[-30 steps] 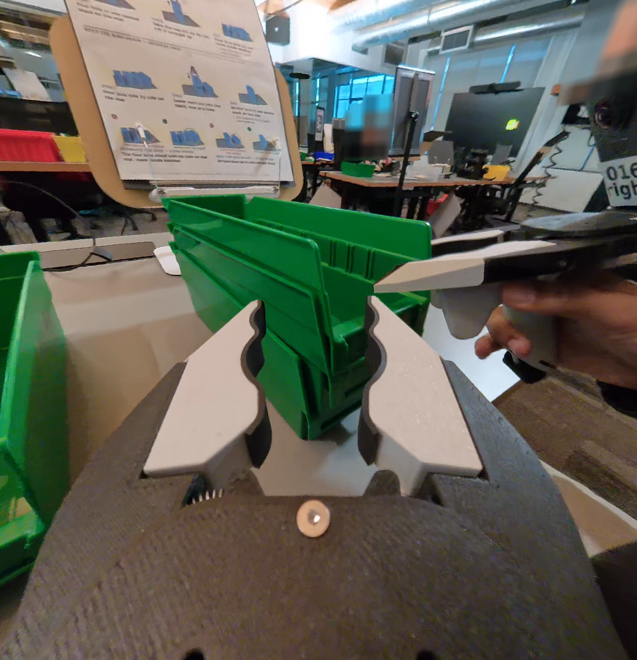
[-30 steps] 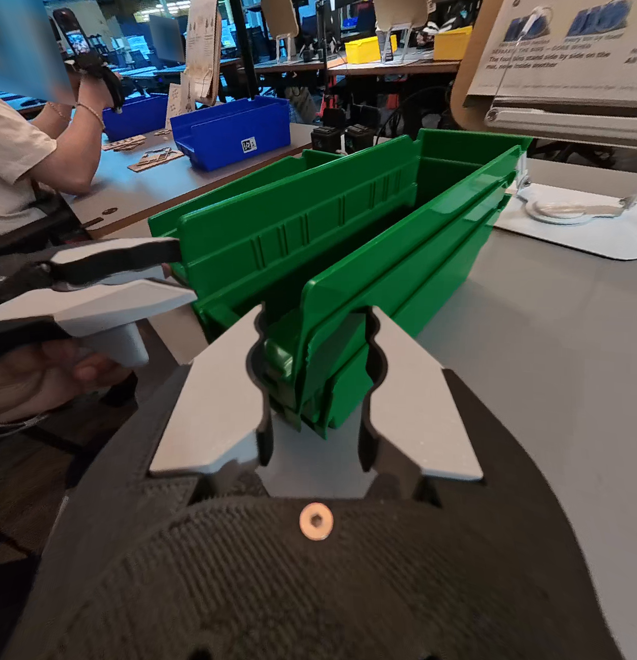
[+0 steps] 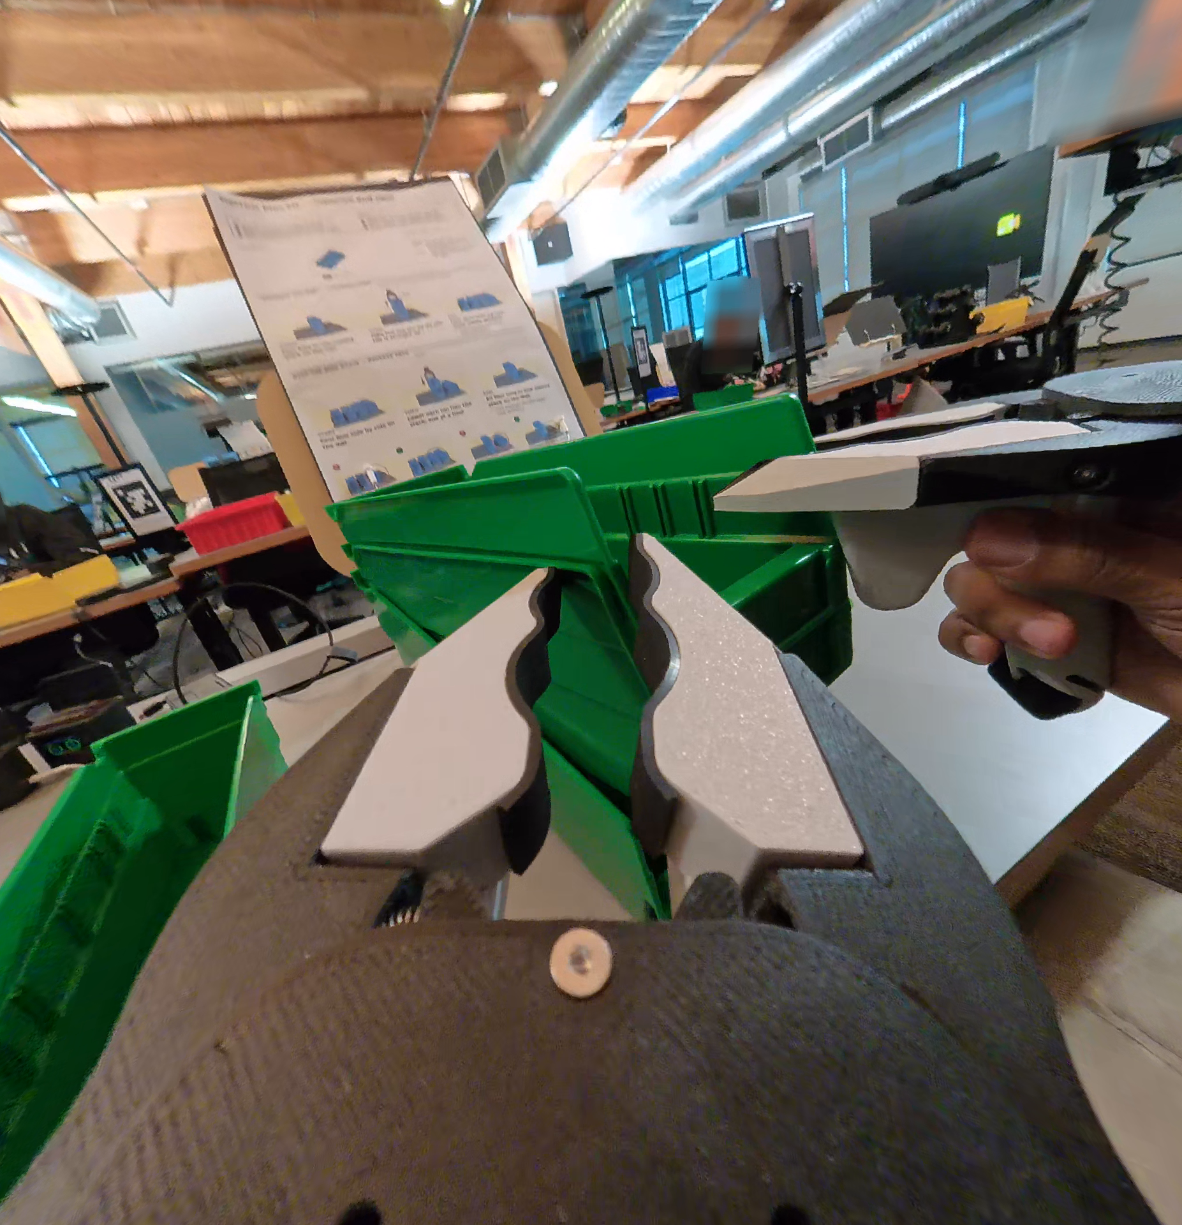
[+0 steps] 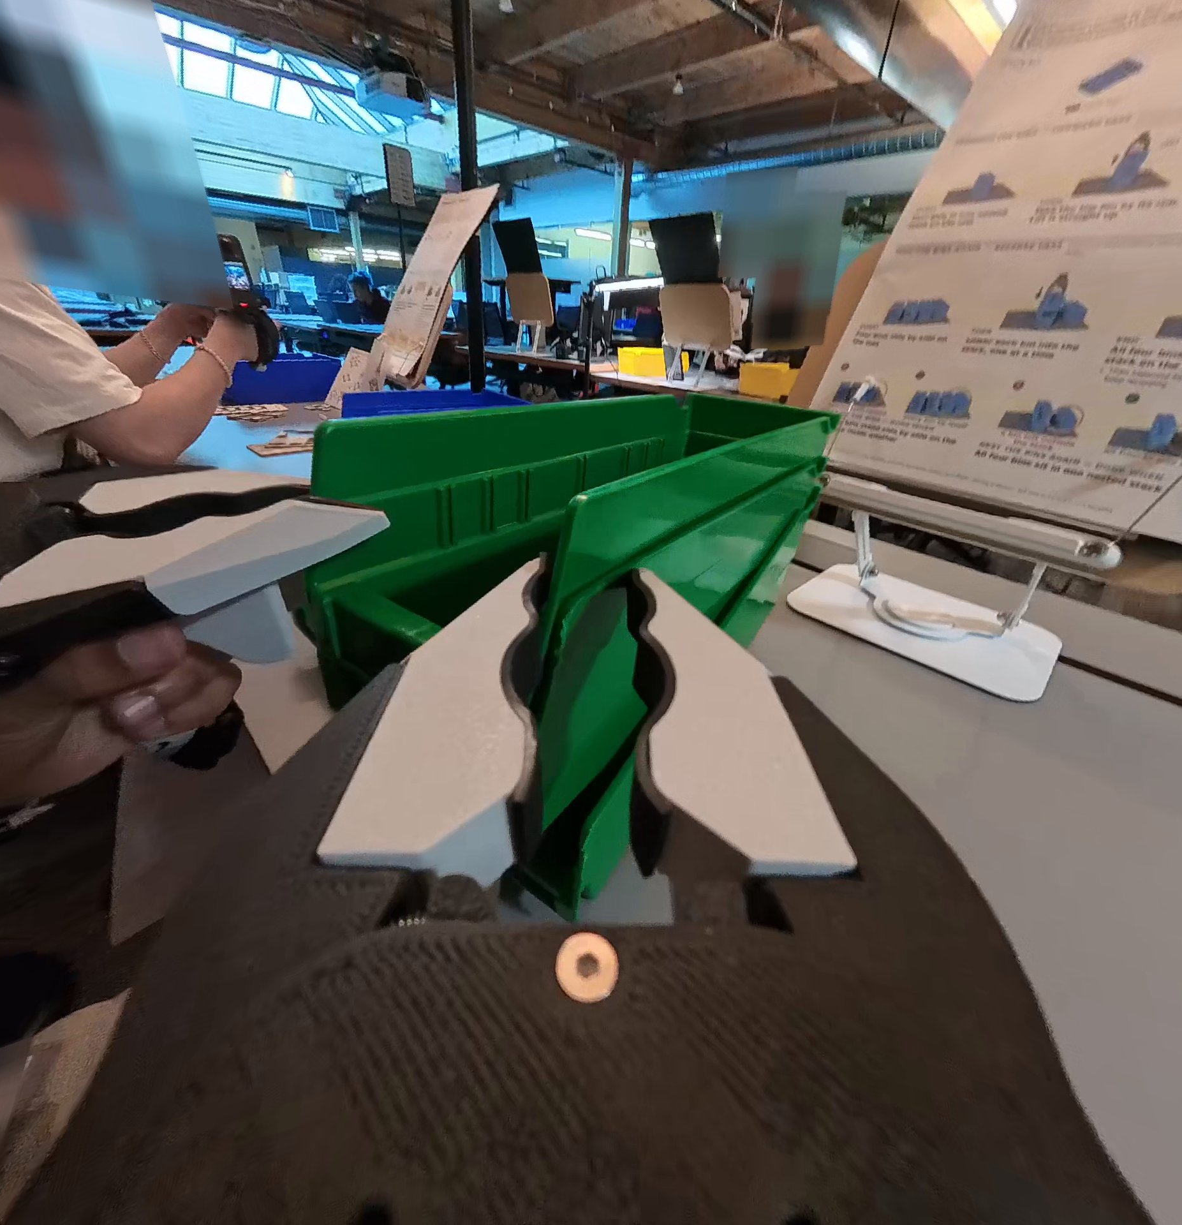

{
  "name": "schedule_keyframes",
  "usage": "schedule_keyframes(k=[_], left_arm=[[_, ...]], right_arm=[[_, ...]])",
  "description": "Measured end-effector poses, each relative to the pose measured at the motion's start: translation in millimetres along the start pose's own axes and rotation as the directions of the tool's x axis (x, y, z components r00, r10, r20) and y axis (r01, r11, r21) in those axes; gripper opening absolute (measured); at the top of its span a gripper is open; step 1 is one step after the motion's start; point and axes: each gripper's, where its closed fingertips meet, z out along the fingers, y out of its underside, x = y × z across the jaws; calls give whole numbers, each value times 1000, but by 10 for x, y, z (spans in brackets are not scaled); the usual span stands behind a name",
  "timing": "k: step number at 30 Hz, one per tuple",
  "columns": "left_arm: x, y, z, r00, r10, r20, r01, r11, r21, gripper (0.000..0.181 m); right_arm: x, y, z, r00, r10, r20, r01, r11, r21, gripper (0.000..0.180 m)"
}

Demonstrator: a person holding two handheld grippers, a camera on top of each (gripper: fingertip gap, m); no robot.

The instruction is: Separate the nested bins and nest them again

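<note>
A stack of nested green bins (image 3: pixel 442 596) stands on the grey table (image 3: pixel 972 729). My left gripper (image 3: pixel 591 563) is shut on the near end of the left side wall of the top green bin (image 3: pixel 495 510). My right gripper (image 4: pixel 588 577) is shut on the right side wall of the same top bin (image 4: pixel 674 517). This bin sits tilted, its near end raised above the lower bins (image 4: pixel 349 630). Each gripper shows in the other's view: the right one (image 3: pixel 767 474), the left one (image 4: pixel 336 504). A separate green bin (image 3: pixel 111 895) stands at the left.
An instruction sheet (image 4: pixel 1039 298) on a stand with a white base (image 4: pixel 939 630) rises just behind the stack. The table edge (image 3: pixel 1072 828) runs close on the right. A person (image 4: pixel 78 398) sits at another table with blue bins (image 4: pixel 429 401).
Both grippers have closed from open onto the top bin's side walls. Both views now tilt upward, and the top bin's near end has risen out of the stack.
</note>
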Motion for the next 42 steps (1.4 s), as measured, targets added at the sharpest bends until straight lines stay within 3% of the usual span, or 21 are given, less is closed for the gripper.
schedule_keyframes(k=[10, 14, 20, 23, 26, 28, 31, 36, 39, 42], left_arm=[[-68, 270, 45, 994, 106, 29, -106, 994, 0, 19], [-94, 543, 104, 990, 134, 38, -130, 987, -90, 18], [-142, 565, 110, 996, 74, 55, -70, 995, -69, 18], [-107, 605, 81, 991, 128, 47, -124, 989, -81, 21], [-84, 645, -3, 983, 175, 51, -171, 982, -75, 24], [-121, 617, -53, 990, 126, 56, -122, 990, -72, 29], [-140, 640, -71, 996, -82, 27, 84, 991, -105, 41], [-256, 681, -68, 966, -254, 56, 259, 955, -144, 59], [-434, 505, -148, 938, -334, 91, 344, 929, -135, 58], [-596, 411, -141, 905, -422, 60, 422, 867, -265, 53]], right_arm=[[34, 217, 122, 997, -78, 23, 78, 997, 1, 23], [104, 480, 209, 994, -106, 3, 106, 992, -70, 24], [77, 544, 219, 990, -135, -29, 134, 991, -27, 29], [66, 580, 194, 988, -156, -13, 154, 985, -71, 29], [97, 470, 95, 992, -124, 8, 124, 991, -44, 54], [197, 362, 5, 996, -92, -4, 92, 996, -11, 50], [216, 466, -26, 998, 37, 42, -33, 995, -92, 56], [-219, 723, 3, 937, 281, 209, -238, 949, -208, 65], [-402, 749, 41, 956, 173, 238, -121, 969, -216, 70], [-650, 771, 67, 933, 105, 344, -22, 971, -237, 70]])
